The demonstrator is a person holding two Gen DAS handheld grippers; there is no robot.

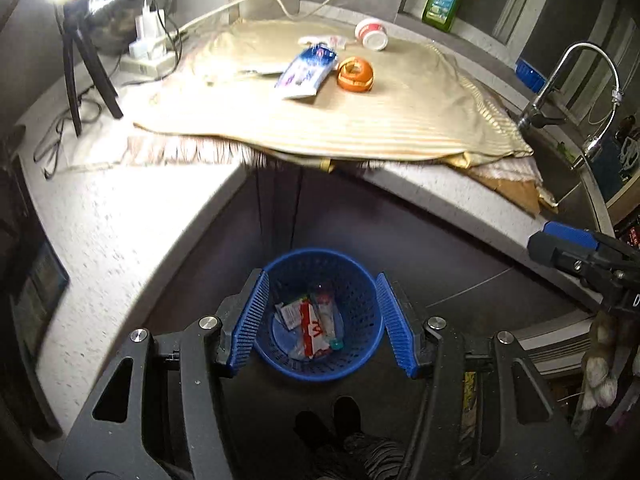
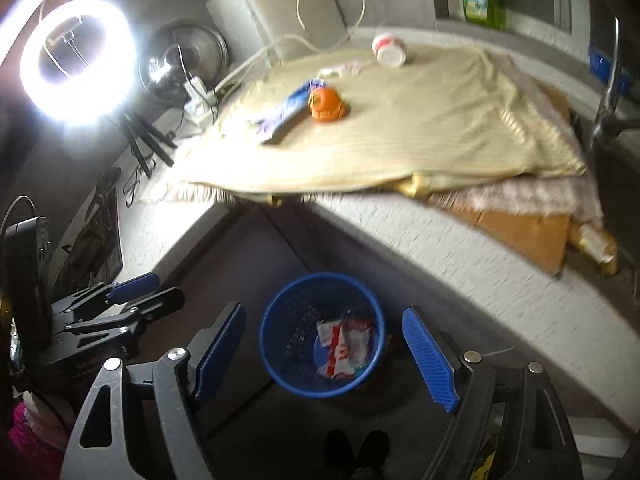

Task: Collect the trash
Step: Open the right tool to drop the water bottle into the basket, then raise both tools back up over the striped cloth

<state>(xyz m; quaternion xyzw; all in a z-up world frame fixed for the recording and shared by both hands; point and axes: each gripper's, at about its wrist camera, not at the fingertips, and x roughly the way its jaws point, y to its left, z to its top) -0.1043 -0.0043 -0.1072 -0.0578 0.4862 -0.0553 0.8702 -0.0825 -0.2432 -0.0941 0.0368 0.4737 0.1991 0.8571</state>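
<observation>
While the blue basket [image 1: 320, 312] on the floor already holds a few wrappers [image 1: 310, 330], the bench [image 1: 120, 240] cloth [image 1: 360, 120] still carries a blue packet [image 1: 306, 74], an orange lid [image 1: 355, 75] and a white cup [image 1: 372, 34]. Both the left tool [image 1: 322, 324] and right tool [image 2: 324, 360] hang spread and empty above it.

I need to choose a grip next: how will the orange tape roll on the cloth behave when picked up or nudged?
The orange tape roll looks like a stiff ring, so it should probably hold its shape when squeezed. It lies tilted on the soft striped cloth, so a nudge may tip or roll it. It looks small and hollow, so likely light.
</observation>
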